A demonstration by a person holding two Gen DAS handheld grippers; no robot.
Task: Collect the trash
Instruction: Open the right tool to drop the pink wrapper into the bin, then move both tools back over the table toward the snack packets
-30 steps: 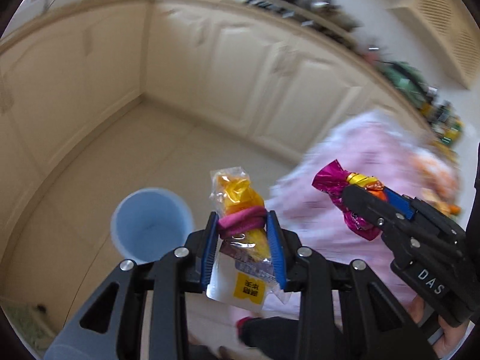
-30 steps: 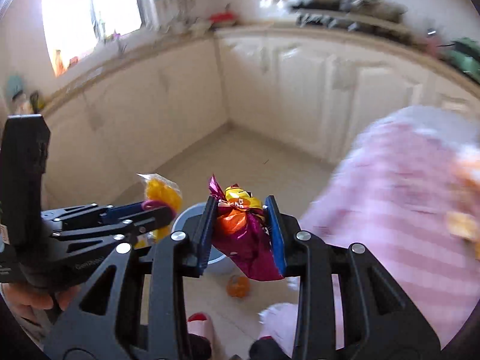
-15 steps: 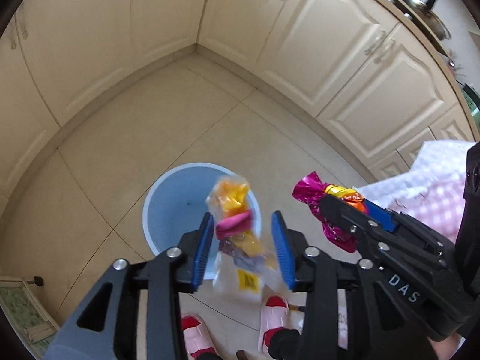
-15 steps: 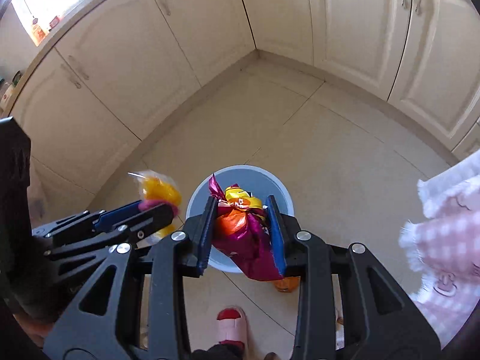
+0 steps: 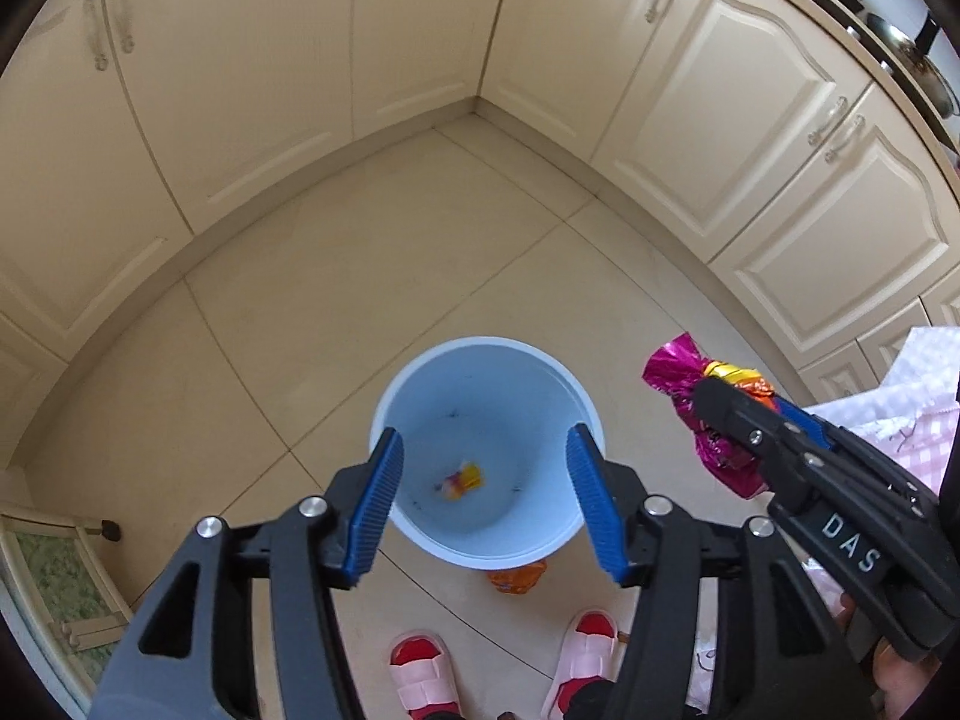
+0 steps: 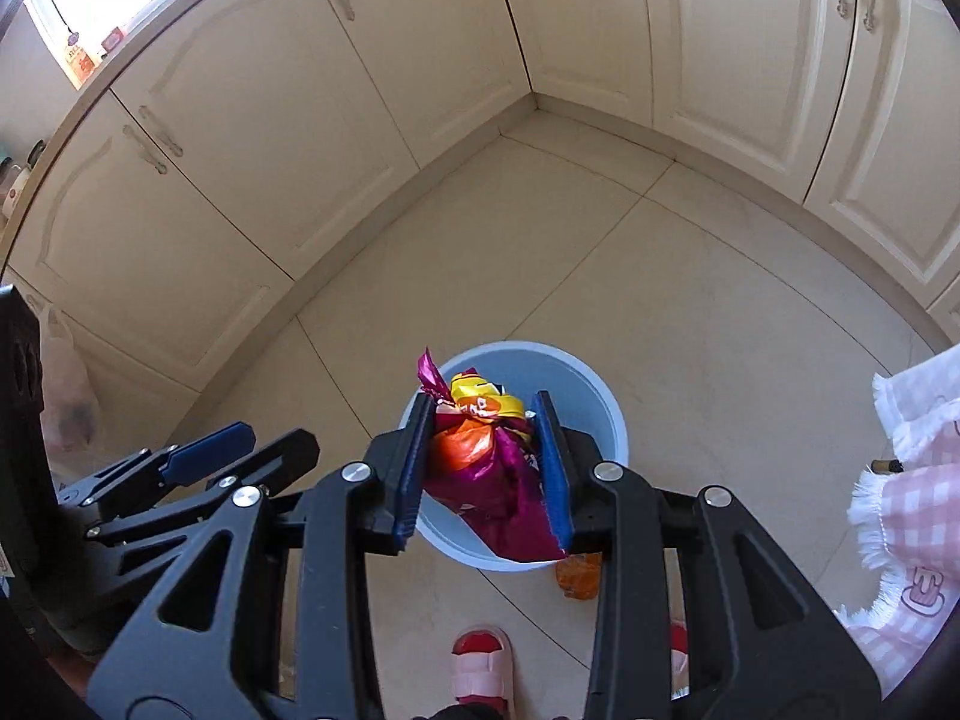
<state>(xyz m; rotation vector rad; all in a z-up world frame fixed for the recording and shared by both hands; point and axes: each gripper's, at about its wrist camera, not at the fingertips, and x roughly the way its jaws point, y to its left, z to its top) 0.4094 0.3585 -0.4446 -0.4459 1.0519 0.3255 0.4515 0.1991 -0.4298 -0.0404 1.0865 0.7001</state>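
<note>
A light blue bin (image 5: 486,450) stands on the tiled floor below both grippers. My left gripper (image 5: 485,504) hangs over its mouth with the jaws opening and nothing between them. The yellow wrapper (image 5: 461,479) lies at the bottom of the bin. My right gripper (image 6: 487,471) is shut on a crumpled magenta and orange wrapper (image 6: 489,462), held over the bin (image 6: 594,414). In the left wrist view that right gripper (image 5: 705,414) sits right of the bin with the magenta wrapper (image 5: 702,408) sticking out.
An orange wrapper (image 5: 516,577) lies on the floor against the bin's near side. The person's feet in pink and red slippers (image 5: 423,669) stand just behind it. Cream cabinets (image 5: 300,72) wrap the corner. A pink checked cloth (image 6: 906,498) hangs at the right.
Both grippers swung from the pink cloth down to over the bin. The left gripper's jaws spread and the yellow wrapper dropped into the bin. The right gripper kept its magenta wrapper.
</note>
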